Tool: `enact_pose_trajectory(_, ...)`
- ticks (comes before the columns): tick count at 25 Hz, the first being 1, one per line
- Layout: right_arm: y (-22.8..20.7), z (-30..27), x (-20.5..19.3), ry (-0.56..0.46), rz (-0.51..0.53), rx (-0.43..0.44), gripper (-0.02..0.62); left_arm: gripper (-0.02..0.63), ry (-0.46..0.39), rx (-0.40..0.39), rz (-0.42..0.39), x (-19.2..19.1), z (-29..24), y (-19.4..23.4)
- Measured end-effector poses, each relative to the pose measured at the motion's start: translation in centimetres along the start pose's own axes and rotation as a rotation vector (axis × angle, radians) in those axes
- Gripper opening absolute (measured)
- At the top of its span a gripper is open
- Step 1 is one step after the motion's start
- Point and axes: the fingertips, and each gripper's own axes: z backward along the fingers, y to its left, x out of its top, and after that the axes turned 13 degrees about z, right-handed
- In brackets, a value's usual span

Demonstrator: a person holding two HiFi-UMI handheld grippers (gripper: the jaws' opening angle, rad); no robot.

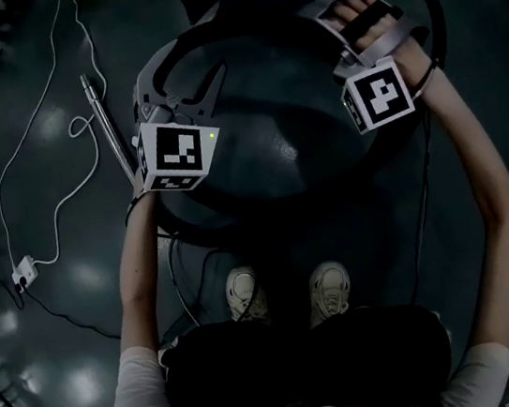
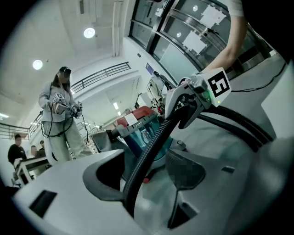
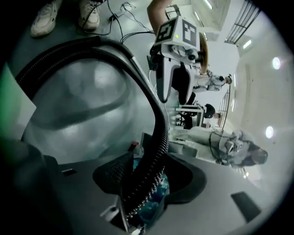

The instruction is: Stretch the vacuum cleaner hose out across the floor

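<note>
The black ribbed vacuum hose (image 1: 209, 26) arcs over a big dark round vacuum drum (image 1: 292, 135) in front of the person. My left gripper (image 1: 181, 81) holds the hose at the drum's left, and my right gripper (image 1: 362, 25) holds it at the upper right. In the left gripper view the hose (image 2: 147, 151) runs from between my jaws (image 2: 144, 183) up to the right gripper (image 2: 193, 101). In the right gripper view the hose (image 3: 156, 133) lies between the jaws (image 3: 147, 179), rises toward the left gripper (image 3: 172, 78), then bends down along the drum.
A metal wand (image 1: 101, 112) and a white cable with a plug (image 1: 23, 272) lie on the dark floor at the left. The person's white shoes (image 1: 244, 294) stand just behind the drum. Beyond are a teal vacuum with a red lid (image 2: 140, 126) and people (image 2: 57, 114).
</note>
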Motion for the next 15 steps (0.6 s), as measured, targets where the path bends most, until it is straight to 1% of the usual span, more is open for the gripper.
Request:
enact_pose_trajectory(2, -1.7, -0.8, 2.3, -0.038, 0.017, -0.054, 0.230, 0.261, 0.038, -0.020, -0.073, -0.6, -0.9, 0.2)
enact_pose_trajectory(4, -3.7, -0.8, 4.0, -0.060, 0.029, -0.113, 0.225, 0.261, 0.060, -0.011, -0.154, -1.0, -1.4, 0.8)
enact_pose_trajectory(5, -4.7, -0.7, 4.7, -0.067, 0.047, -0.142, 0.224, 0.261, 0.057, 0.016, -0.190, -1.0, -1.5, 1.4)
enact_pose_trajectory(7, -6.5, 0.0, 6.5, -0.101, 0.087, -0.202, 0.215, 0.261, 0.019, 0.100, -0.268, -0.2, -1.7, 3.0)
enact_pose_trajectory(8, -7.6, 0.9, 7.8, -0.138, 0.103, -0.254, 0.183, 0.261, -0.008, 0.140, -0.305, 0.3, -1.9, 3.7)
enact_pose_trajectory(9, -8.8, 1.9, 9.3, -0.179, 0.112, -0.317, 0.010, 0.261, -0.028, 0.167, -0.328, 0.7, -2.1, 4.3)
enact_pose_trajectory(10, -9.9, 2.9, 10.8, -0.214, 0.103, -0.368, 0.011, 0.260, -0.032, 0.181, -0.322, 0.7, -2.5, 4.9)
enact_pose_trajectory(11, -10.6, 3.6, 12.0, -0.235, 0.068, -0.398, 0.010, 0.209, -0.021, 0.194, -0.274, 0.3, -3.0, 5.8)
enact_pose_trajectory(12, -11.0, 4.0, 12.7, -0.244, 0.009, -0.412, 0.011, 0.006, -0.006, 0.214, -0.180, -0.4, -3.5, 7.1)
enact_pose_trajectory(13, -11.0, 4.0, 12.7, -0.238, -0.063, -0.415, 0.011, 0.005, 0.010, 0.236, -0.064, -1.2, -3.8, 8.6)
enact_pose_trajectory(14, -10.5, 3.9, 12.2, -0.218, -0.136, -0.407, 0.011, 0.005, 0.028, 0.253, 0.035, -1.9, -3.9, 9.9)
enact_pose_trajectory(15, -9.7, 3.6, 11.4, -0.189, -0.205, -0.392, 0.011, 0.005, 0.044, 0.262, 0.091, -2.4, -3.6, 10.6)
